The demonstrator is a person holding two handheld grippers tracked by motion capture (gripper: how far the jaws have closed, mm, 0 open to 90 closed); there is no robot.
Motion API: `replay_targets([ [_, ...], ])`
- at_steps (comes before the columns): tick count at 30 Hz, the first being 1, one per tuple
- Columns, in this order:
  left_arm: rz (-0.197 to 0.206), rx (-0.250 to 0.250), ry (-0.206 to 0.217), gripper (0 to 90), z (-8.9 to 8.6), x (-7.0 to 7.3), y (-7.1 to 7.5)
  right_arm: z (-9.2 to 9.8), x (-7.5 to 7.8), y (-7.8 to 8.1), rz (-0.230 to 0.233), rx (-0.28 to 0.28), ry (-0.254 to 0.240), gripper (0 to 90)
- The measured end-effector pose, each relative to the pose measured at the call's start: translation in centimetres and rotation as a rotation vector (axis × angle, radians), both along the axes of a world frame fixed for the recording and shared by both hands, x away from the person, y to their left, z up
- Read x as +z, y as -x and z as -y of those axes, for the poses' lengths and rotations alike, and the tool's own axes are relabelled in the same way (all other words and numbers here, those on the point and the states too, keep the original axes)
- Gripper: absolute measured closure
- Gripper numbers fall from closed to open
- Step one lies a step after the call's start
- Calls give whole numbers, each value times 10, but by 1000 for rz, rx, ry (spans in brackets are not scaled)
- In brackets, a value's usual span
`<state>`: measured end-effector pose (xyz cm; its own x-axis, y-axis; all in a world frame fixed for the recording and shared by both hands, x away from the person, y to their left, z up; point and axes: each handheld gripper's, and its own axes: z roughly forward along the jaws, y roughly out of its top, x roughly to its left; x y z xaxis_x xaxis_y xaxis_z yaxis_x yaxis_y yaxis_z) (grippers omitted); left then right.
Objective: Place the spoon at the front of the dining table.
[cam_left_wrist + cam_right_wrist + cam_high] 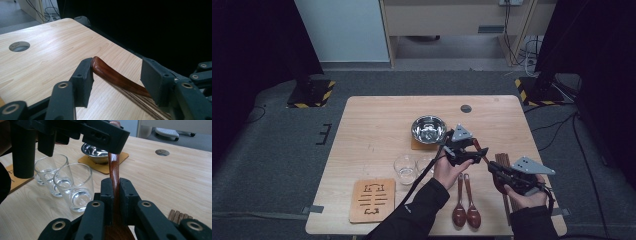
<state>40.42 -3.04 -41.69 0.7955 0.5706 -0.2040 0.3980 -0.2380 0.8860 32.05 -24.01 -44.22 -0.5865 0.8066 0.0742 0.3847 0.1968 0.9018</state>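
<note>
A dark red-brown wooden spoon [114, 167] is held above the table's right front, its handle pointing away from me. My right gripper [115, 185] is shut on the handle's lower part, and shows in the high view [493, 170] too. The handle's tip [117, 80] lies between the jaws of my left gripper [117, 72]. One pad [83, 75] touches the tip, while the other pad [152, 80] stands well apart from it. From above, the left gripper [477, 150] sits just left of the right one.
A steel bowl [429, 128] rests on a coaster [417, 146] mid-table. Two glasses [405, 167] [426, 164] stand in front of it. Two more wooden spoons [466, 212] lie near the front edge, a patterned wooden mat [372, 200] at front left, and dark chopsticks [503, 159] at right.
</note>
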Motion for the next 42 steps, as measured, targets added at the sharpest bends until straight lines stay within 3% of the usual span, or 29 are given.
replay_targets([
  [22, 41, -22, 10, 484, 2, 4, 8, -1, -3, -1, -18, 12, 21, 820],
  [26, 48, -40, 33, 492, 3, 5, 10, -2, -4, -1, -21, 11, 19, 820],
  [32, 49, -62, 13, 533, 7, 1, 12, -3, -2, -1, -12, 19, 12, 820],
  [42, 48, -47, -26, 668, 9, -1, 12, -3, -3, -1, -10, 19, 19, 819],
])
